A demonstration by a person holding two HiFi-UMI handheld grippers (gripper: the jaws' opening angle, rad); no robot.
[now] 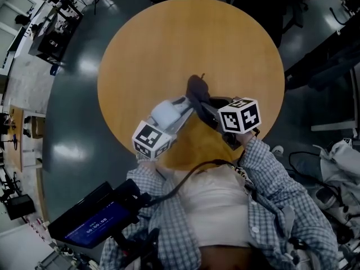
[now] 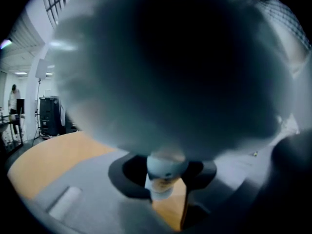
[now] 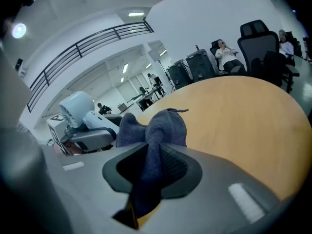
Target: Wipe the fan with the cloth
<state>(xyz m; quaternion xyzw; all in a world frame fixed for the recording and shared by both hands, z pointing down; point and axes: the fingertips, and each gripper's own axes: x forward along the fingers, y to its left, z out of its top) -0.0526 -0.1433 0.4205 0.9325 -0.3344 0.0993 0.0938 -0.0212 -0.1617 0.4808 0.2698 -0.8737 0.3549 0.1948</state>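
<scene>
Overhead, the left hand-held gripper [image 1: 179,112] holds the pale fan [image 1: 164,113] over the round table's [image 1: 169,44] near part, just left of the right hand-held gripper [image 1: 203,107]. Left gripper view: its jaws clamp the fan's stem. Right gripper view: its jaws pinch the dark cloth [image 3: 153,130], with the fan at far left.

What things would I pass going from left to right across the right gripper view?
fan → cloth, bunched between the jaws → seated person → black office chair
</scene>
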